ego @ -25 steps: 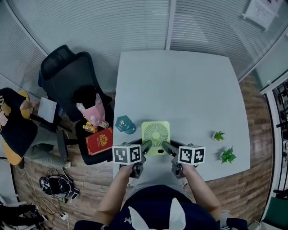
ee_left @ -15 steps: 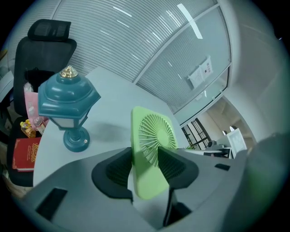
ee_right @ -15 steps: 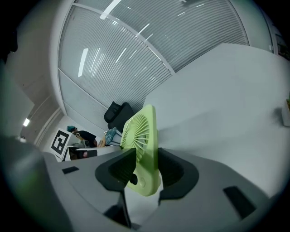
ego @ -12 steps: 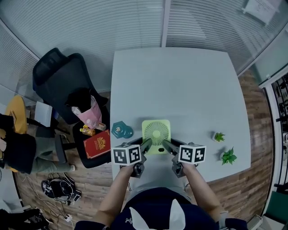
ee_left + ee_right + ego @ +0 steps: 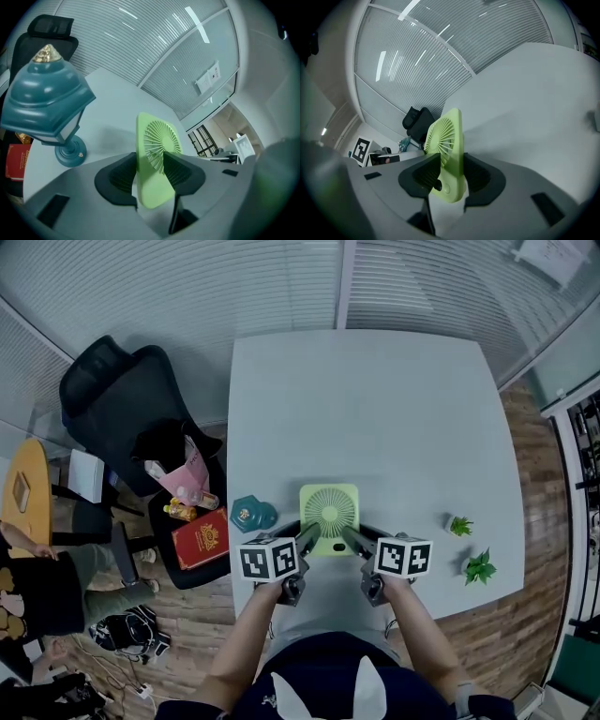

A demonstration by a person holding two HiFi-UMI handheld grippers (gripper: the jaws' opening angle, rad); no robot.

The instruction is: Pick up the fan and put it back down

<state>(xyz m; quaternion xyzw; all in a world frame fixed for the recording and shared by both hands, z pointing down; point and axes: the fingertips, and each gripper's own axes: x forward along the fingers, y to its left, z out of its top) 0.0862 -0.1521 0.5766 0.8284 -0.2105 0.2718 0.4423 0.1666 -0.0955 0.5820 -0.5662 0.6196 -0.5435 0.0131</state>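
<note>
Head view | left tongs (image 5: 307, 539), right tongs (image 5: 352, 541) | both clamp fan (image 5: 329, 512)

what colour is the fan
The fan is light green; clearest in the left gripper view.

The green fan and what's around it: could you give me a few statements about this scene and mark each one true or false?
1. The left gripper and the right gripper each clamp the green fan between their jaws. True.
2. In the head view, the teal lantern stands to the right of the fan. False: it stands at the fan's left, near the table edge.
3. Two small plants stand near the table's right edge. True.
4. The red book lies on the table. False: it lies off the table, on a dark seat to its left.
</note>
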